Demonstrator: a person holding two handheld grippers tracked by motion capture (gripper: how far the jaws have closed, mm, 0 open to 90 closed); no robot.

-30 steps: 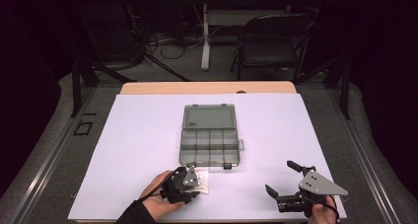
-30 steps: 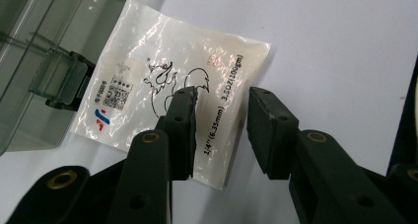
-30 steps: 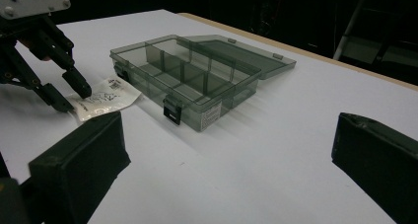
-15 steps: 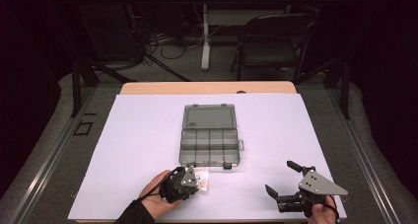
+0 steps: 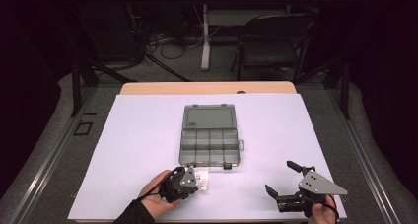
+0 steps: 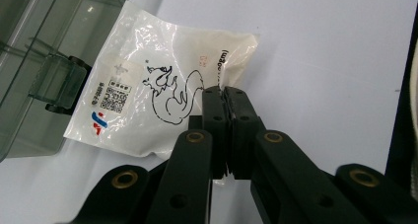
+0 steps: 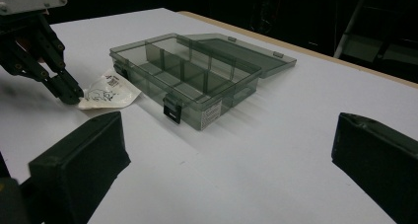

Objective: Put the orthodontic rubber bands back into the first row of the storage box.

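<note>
Your left hand [image 5: 154, 197] comes in low at the table's near edge, angling the left hand-held gripper [image 6: 223, 93] forward and toward the right. Its jaws are pressed together on the edge of a small white plastic bag [image 6: 162, 91] printed with a squirrel outline and a barcode label; the bag lies flat on the white table [image 5: 148, 135].

The bag sits just in front of the clear grey compartment box [image 5: 209, 147], its far corner close to the box's front latch [image 6: 59, 83]. From the right gripper view you can see the box's lid [image 7: 246, 49] folded back flat behind it and the divided compartments facing up.

Your right hand [image 5: 323, 214] holds the right hand-held gripper [image 5: 283, 179] near the table's near right corner, jaws spread wide and gripping nothing, well apart from box and bag.

You have bare white table on both sides of the box and between the two grippers. The bag is close to the near edge.
</note>
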